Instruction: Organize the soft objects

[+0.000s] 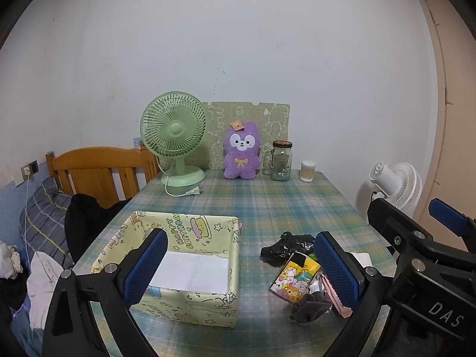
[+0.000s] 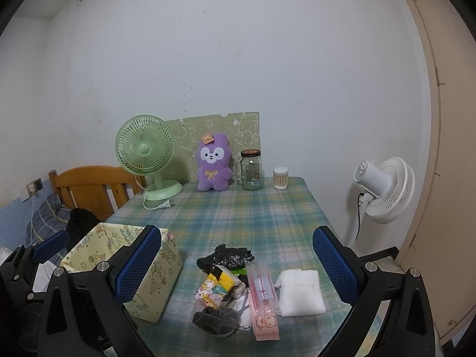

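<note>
A blue, green and cream plaid tablecloth (image 2: 238, 217) covers the table. The open fabric storage box (image 1: 190, 238) is pale yellow with cartoon prints and a white base. The crumpled plastic bag (image 2: 226, 257) is black, the tissue packet (image 2: 218, 287) yellow with colourful cartoon animals, the scrunched fabric piece (image 2: 215, 321) dark grey, the long case (image 2: 264, 303) pink, the folded cloth (image 2: 300, 291) white. The plush toy (image 2: 213, 163) is purple with a yellow bow; the desk fan (image 2: 145, 154) is mint green. Blue mesh-textured pads (image 2: 136, 267) line black gripper fingers.
</note>
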Motion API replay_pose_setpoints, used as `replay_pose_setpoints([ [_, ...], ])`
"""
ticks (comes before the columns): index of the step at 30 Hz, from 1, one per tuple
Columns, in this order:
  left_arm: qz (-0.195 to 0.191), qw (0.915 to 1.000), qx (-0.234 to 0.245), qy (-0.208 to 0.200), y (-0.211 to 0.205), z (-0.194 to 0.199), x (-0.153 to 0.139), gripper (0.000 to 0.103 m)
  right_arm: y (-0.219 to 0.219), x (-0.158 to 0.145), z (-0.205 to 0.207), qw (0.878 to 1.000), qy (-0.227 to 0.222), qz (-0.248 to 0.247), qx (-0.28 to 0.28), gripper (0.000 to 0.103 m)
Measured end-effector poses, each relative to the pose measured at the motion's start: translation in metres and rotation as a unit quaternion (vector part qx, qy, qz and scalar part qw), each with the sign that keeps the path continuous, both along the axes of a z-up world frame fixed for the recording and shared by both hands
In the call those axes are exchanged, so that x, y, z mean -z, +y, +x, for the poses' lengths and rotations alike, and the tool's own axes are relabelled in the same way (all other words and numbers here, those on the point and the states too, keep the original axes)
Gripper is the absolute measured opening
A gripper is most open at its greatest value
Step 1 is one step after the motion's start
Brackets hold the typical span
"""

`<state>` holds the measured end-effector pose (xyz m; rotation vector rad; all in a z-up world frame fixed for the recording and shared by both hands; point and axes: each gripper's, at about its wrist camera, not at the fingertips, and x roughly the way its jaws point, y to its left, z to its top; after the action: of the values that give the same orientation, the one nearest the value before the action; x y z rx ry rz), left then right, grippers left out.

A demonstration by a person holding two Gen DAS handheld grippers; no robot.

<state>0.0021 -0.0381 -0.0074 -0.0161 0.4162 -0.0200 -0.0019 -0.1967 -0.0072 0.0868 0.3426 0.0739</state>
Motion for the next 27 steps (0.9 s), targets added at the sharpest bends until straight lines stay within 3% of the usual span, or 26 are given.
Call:
replay_pose_setpoints([
  [27, 0.005, 0.9964, 0.054, 0.065, -0.058, 0.026, 0.061, 0.098, -0.037, 0.061, 0.027, 0.999, 0.053, -0.003, 0.003, 0.096],
])
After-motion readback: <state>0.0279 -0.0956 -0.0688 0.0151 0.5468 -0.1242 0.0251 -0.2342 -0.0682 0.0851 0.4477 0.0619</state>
